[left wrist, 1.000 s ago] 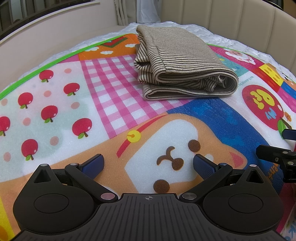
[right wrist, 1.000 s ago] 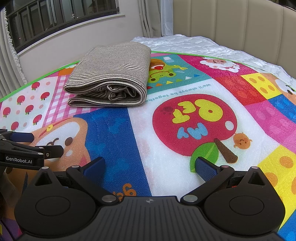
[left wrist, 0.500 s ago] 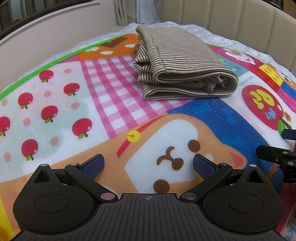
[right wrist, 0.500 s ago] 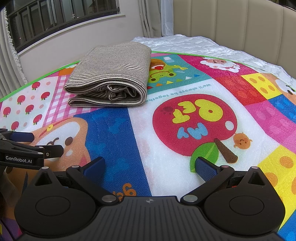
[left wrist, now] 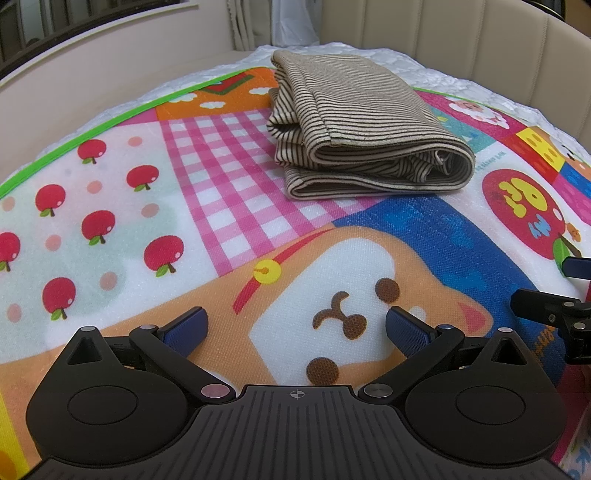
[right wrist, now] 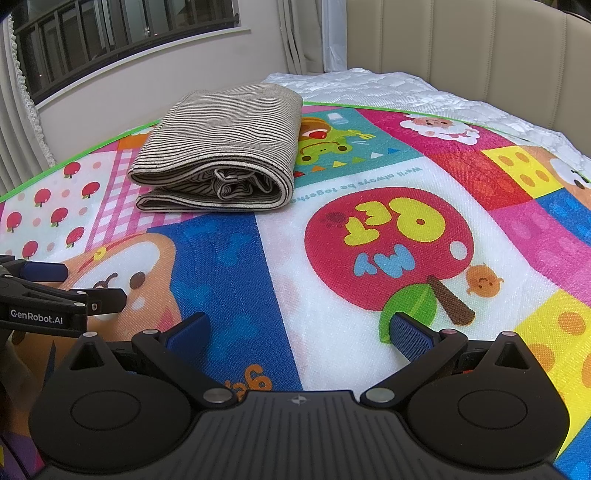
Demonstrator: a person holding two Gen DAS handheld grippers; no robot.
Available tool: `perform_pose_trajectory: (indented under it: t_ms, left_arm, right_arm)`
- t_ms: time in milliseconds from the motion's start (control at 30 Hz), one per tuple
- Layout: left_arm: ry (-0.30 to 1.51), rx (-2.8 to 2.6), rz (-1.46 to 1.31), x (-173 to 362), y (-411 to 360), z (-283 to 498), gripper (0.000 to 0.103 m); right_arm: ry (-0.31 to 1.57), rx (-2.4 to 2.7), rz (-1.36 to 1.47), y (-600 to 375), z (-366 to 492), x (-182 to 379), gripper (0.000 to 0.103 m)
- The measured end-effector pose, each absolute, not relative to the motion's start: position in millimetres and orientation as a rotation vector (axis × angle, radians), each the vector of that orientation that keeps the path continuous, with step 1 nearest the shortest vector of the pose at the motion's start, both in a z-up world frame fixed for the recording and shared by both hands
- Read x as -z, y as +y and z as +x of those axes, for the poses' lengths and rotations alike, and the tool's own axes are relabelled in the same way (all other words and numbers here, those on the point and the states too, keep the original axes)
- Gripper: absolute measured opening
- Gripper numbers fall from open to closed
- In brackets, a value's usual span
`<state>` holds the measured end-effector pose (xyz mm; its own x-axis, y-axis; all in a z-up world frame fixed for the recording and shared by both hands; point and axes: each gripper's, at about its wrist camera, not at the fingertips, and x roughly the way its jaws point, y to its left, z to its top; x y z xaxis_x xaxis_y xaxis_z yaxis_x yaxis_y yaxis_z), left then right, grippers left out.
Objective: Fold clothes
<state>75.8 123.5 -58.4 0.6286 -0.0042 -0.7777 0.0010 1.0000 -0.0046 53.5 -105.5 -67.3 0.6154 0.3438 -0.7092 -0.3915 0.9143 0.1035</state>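
Two handheld grippers hover low over a cartoon-printed play mat [left wrist: 229, 206], both with jaws spread wide and nothing between them. In the left wrist view, the left gripper [left wrist: 295, 328] fills the bottom of the frame, its two blue-padded fingers [left wrist: 184, 326] parted above a bear face printed on the mat; at the right edge of that frame the tip of the right gripper pokes in, just beside it. In the right wrist view, the right gripper [right wrist: 297, 332] sits at the bottom of the frame, its blue pads [right wrist: 410, 334] apart over a blue panel and a white panel of the mat, while the left gripper shows at the left edge, bearing a white "GenRobot.AI" label. Farther back lies the single garment in sight: one striped cloth [left wrist: 365, 133], brown and cream, folded into a thick, layered rectangle and resting on the mat well apart from both grippers. It lies in the upper middle of the left wrist frame, across the pink checked square, and in the upper left-centre of the right wrist frame [right wrist: 221, 147], beside a frog picture. Its open layered edges face the cameras. Beyond the mat's green border, a white quilted cover [right wrist: 369, 86] shows, then a beige padded headboard [right wrist: 461, 48] at upper right, and a window with dark bars [right wrist: 110, 33] and curtains [right wrist: 295, 33] at upper left. No container is in view.
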Motion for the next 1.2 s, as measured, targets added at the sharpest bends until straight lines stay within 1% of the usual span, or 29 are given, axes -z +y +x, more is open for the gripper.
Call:
perform_pose_trajectory:
  t_ms: [1200]
  left_arm:
    - [0.897, 0.013, -0.027, 58.1, 125.5, 76.5, 0.103]
  right_arm:
    - [0.805, -0.421, -0.067, -104.1, 53.7, 68.0, 0.103]
